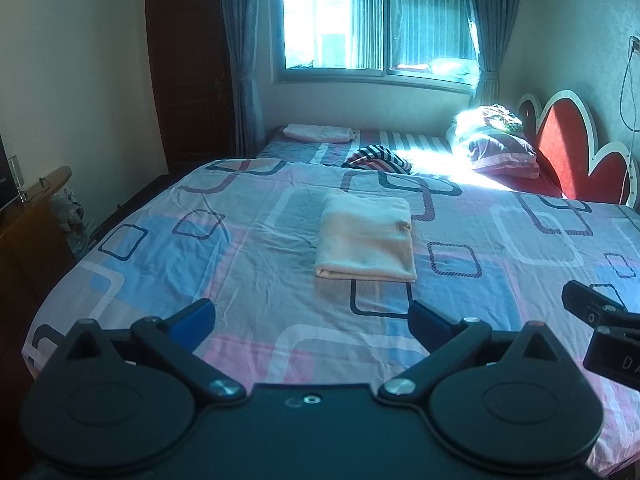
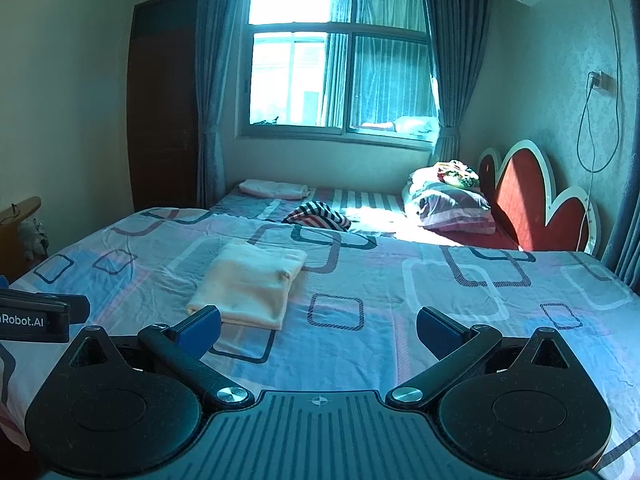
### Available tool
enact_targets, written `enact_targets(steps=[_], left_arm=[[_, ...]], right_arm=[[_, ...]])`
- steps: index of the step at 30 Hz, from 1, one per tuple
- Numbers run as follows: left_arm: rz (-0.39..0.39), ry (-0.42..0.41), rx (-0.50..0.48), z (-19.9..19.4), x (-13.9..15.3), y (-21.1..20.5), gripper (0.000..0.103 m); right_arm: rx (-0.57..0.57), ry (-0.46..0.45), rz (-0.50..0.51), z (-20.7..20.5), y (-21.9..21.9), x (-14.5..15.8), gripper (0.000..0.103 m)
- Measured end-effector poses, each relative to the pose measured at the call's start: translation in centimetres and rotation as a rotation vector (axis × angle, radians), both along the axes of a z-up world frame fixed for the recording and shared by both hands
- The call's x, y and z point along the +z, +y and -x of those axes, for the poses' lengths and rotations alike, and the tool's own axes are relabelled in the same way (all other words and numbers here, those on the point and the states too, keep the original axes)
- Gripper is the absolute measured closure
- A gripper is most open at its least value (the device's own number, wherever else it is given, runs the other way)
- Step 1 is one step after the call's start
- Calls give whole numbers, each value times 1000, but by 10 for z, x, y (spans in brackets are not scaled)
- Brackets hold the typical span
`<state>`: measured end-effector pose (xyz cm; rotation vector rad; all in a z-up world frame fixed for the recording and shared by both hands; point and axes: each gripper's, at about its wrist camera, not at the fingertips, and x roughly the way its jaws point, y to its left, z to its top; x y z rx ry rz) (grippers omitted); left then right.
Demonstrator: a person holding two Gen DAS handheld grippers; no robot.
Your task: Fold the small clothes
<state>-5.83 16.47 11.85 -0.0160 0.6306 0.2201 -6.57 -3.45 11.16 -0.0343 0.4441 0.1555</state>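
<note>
A pale peach garment (image 1: 366, 238) lies folded into a neat rectangle on the patterned bedsheet (image 1: 208, 248), in the middle of the bed; it also shows in the right wrist view (image 2: 248, 284). My left gripper (image 1: 312, 320) is open and empty, hovering above the sheet just short of the garment's near edge. My right gripper (image 2: 318, 328) is open and empty, to the right of the garment and apart from it. Each gripper shows at the edge of the other's view.
A striped cloth (image 1: 378, 158) and a folded pink cloth (image 1: 318, 133) lie further back on the bed. Pillows (image 1: 500, 148) are piled by the red headboard (image 1: 568, 152) at the right. A wooden cabinet (image 1: 28, 232) stands left of the bed.
</note>
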Motion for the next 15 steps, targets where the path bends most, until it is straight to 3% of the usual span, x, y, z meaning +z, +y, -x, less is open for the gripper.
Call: enact_targets(steps=[15], left_arm=[[3,6,5,2,-2,3,1]], right_arm=[[7,5,7,0,0,-1,0]])
